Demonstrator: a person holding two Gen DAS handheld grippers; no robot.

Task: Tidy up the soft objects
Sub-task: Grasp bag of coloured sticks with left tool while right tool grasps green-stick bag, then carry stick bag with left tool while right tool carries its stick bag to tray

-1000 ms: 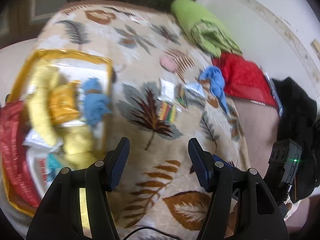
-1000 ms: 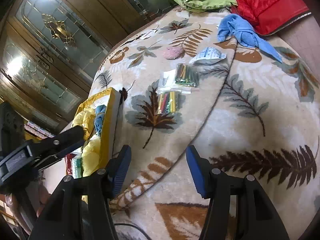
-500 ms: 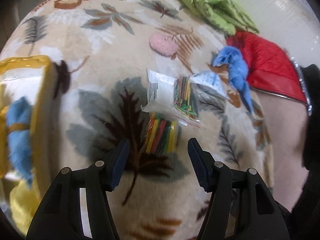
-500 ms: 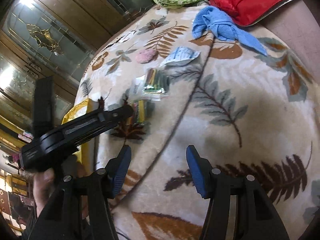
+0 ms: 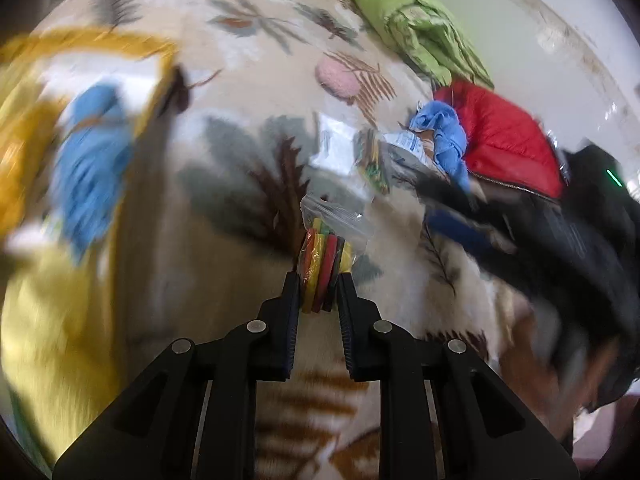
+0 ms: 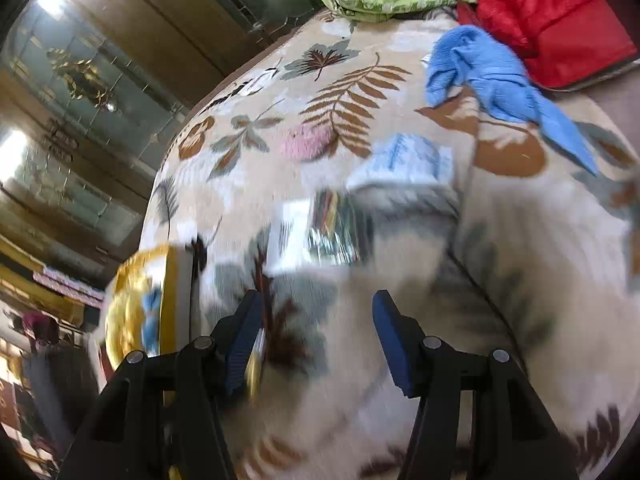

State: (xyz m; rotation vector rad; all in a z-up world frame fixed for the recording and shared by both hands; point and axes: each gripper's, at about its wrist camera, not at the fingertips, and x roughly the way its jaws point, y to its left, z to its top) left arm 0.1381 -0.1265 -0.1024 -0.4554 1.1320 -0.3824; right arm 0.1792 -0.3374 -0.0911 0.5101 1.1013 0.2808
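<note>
The fingers of the left gripper [image 5: 318,280] were clenched on a clear zip bag of coloured strips [image 5: 325,262], red, yellow, green and black, pinching its near end while the far end, with the clear plastic flap, stuck out ahead above the leaf-patterned blanket [image 5: 240,152]; whether the bag had fully left the blanket could not be told. The fingers of the right gripper [image 6: 318,334] stood released, well apart and holding nothing, low over the same blanket. Judged from this, the step in hand was the pick-up of this bag, and the next move would call for carrying it left to the yellow-rimmed storage bag [image 5: 100,40], where a blue cloth [image 5: 94,160] and yellow soft things [image 5: 52,332] already lay, and letting go only once it was over the opening; the slippery plastic could slide out of a grip so near its end. Further out, a second bag of strips [image 5: 372,156], a white packet [image 5: 336,144], a pale blue packet [image 5: 404,142], a pink pad [image 5: 336,76] and a blue towel [image 5: 444,132] waited on the blanket, with a red quilted cover [image 5: 504,136] and green bedding [image 5: 420,32] beyond. Half a second earlier the left fingers had been wide open just short of the strips, which lay flat on the blanket; since then they had closed on the bag, and the right gripper had swung nearer the remaining packets.
</note>
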